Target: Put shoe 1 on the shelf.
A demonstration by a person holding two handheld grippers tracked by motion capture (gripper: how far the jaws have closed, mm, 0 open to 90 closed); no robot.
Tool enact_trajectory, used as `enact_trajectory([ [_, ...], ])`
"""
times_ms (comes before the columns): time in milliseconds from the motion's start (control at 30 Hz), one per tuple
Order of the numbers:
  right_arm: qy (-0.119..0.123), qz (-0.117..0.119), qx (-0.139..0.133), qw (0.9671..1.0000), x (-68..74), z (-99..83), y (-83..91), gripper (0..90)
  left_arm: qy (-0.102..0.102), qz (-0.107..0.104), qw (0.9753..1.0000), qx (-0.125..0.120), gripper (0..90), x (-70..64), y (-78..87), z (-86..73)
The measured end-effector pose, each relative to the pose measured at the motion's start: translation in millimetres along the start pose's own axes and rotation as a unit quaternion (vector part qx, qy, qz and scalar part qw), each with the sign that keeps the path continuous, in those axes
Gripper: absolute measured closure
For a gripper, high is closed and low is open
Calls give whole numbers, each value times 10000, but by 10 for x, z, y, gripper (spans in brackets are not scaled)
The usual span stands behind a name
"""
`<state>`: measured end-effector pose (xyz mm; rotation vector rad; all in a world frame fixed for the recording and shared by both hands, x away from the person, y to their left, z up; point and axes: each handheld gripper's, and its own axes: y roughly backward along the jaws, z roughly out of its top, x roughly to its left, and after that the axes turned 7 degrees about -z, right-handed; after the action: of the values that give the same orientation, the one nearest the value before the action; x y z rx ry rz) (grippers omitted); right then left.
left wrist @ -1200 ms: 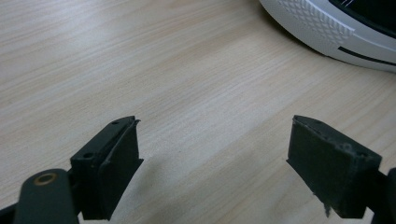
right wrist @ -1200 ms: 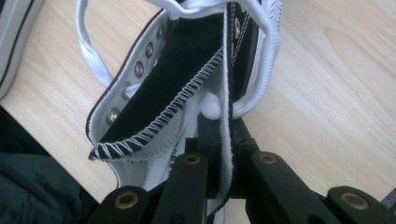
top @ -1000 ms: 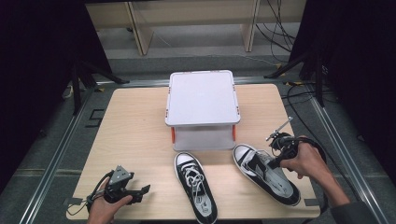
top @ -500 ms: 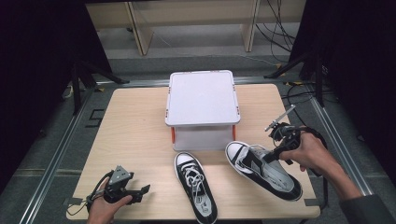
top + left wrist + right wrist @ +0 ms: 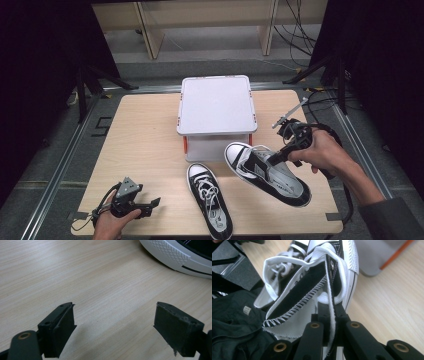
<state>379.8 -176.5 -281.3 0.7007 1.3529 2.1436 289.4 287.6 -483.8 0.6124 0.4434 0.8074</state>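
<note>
High view: the right gripper (image 5: 276, 157), held in the person's right hand (image 5: 320, 152) at right of centre, is clamped on the collar of a black canvas sneaker with white rubber sole and toe cap (image 5: 267, 172). This held shoe appears raised off the light wooden table (image 5: 145, 145), its long axis running from the toe at frame centre down to the heel at lower right. The toe points toward, and sits just beside, the lower right corner of a white plastic storage box with closed lid and orange latches (image 5: 216, 107); the lid hides whatever is inside. A second, matching black-and-white laced sneaker (image 5: 210, 200) lies flat at lower centre, toe toward the box, between the two grippers and somewhat nearer the right one. The left gripper (image 5: 152, 204) rests at lower left, jaws parted and empty, aimed toward that second shoe but well apart from it

Left gripper view: both black jaws stand wide apart over bare wood with nothing between them. A white ribbed rubber sole edge (image 5: 175, 257) of the second shoe crosses the upper right corner

Right gripper view: the jaws are closed together at bottom centre, pinching the black fabric edge with white stitching of the held sneaker (image 5: 312, 282), which extends up the frame. The box's grey-white wall and orange latch (image 5: 397, 253) occupy the upper right corner. The coming move is judged to turn on the held shoe's toe already facing the closed box
</note>
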Motion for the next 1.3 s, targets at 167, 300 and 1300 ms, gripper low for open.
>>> enact_trajectory([
  [167, 142, 106, -118, 9998, 140, 197, 97, 884, 27, -7, 10000, -5, 162, 3, -4, -3],
  [300, 301, 185, -268, 9990, 187, 319, 135, 885, 30, -6, 10000, -14, 162, 4, -2, -2],
  [1300, -841, -263, -1327, 9872, -145, 1699, 257, 884, 107, -64, 9998, -125, 162, 24, 18, -2],
])
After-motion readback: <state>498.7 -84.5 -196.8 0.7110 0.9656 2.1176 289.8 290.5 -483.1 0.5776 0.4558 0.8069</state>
